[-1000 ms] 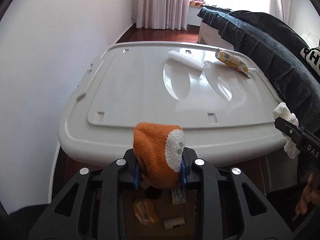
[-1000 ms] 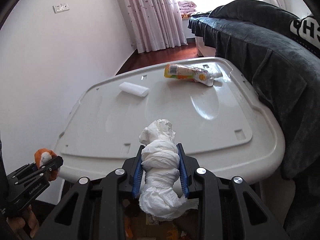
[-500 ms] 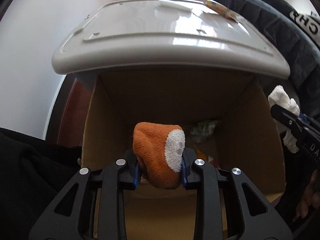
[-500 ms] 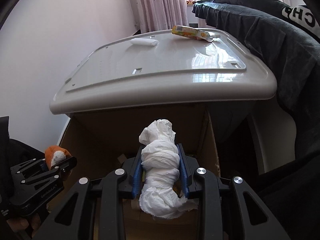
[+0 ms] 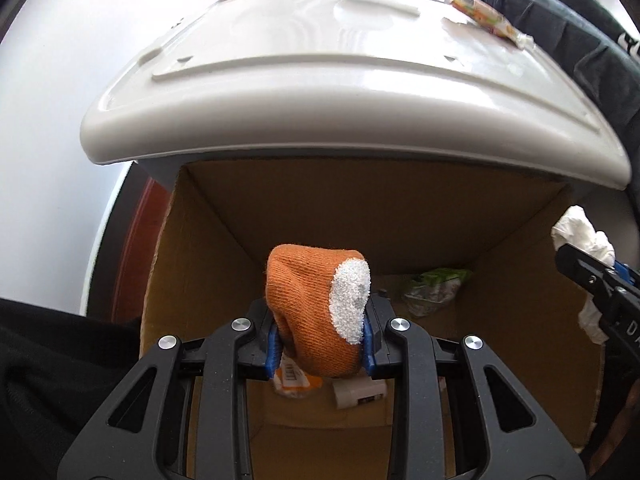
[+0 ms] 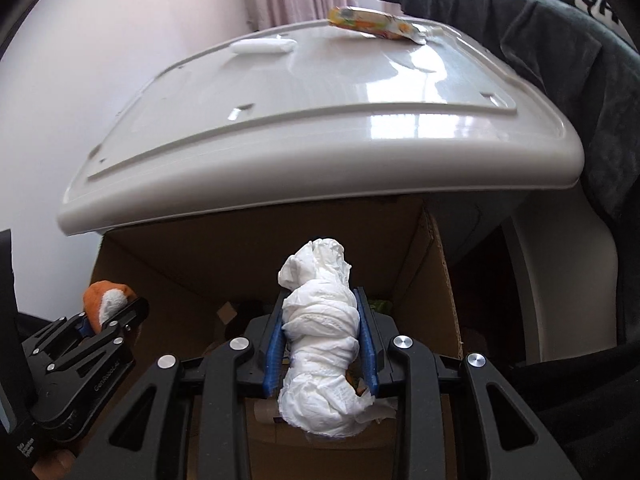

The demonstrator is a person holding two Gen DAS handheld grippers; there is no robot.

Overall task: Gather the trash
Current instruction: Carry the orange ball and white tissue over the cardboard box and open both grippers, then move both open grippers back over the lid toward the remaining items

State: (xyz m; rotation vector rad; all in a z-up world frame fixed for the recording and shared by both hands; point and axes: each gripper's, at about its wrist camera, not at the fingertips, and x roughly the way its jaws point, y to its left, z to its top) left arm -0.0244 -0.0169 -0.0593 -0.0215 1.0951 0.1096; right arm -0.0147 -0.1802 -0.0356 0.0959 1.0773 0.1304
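Left wrist: our left gripper [image 5: 320, 334] clamps an orange sock [image 5: 312, 312] over the open box [image 5: 208, 280], below the white lid [image 5: 340, 92]. Right wrist: our right gripper [image 6: 322, 344] pinches a tissue wad [image 6: 320, 328] above the same box [image 6: 168, 264].

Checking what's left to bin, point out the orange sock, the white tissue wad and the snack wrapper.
orange sock [image 5: 308, 312], left wrist view, knit body.
white tissue wad [image 6: 320, 320], right wrist view, twisted middle.
snack wrapper [image 6: 370, 26], right wrist view, printed middle.

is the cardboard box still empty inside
No, the cardboard box already holds a crumpled green wrapper and a small white bottle on its floor.
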